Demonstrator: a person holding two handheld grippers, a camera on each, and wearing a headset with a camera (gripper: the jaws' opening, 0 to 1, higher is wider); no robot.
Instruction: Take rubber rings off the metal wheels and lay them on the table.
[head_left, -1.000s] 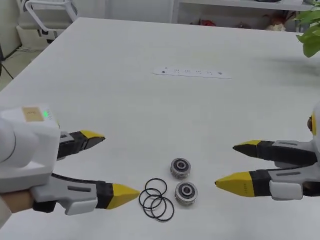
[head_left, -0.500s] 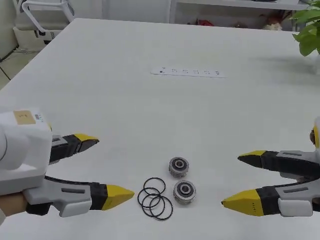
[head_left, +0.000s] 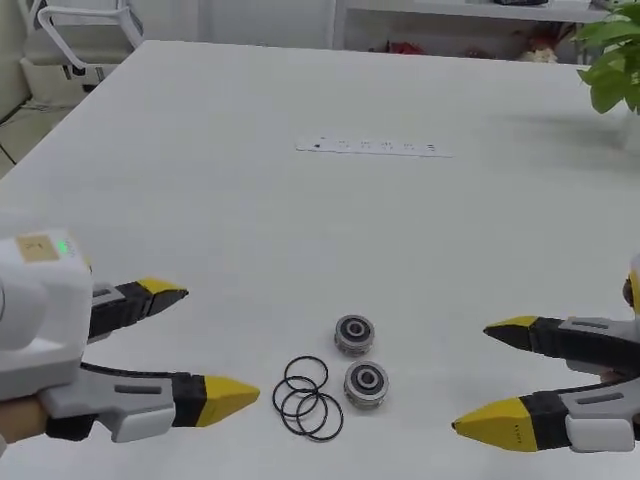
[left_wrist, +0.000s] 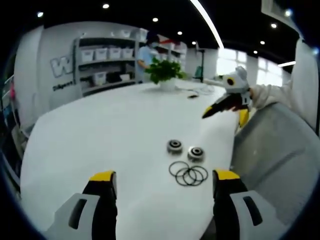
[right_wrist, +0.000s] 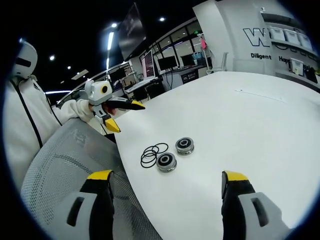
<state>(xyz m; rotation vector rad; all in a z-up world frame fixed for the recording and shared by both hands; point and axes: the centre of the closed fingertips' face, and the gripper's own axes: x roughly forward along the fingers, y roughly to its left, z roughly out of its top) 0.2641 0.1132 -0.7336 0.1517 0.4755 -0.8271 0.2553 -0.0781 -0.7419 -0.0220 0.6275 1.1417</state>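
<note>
Work: thin black rubber rings (head_left: 307, 395) are laid overlapping at 8 o'clock of two round metal wheels (head_left: 354, 334) | left gripper (head_left: 220, 342), right gripper (head_left: 471, 378) are held spread, empty, clear at 9 and 3 | stripping judged done.

Bare tabletop (head_left: 300, 220) lies between the left claw (head_left: 217, 342), the right claw (head_left: 474, 378) and the wheels (head_left: 355, 333). Rings (head_left: 305, 398) crowd the wheels' left-claw side.
</note>
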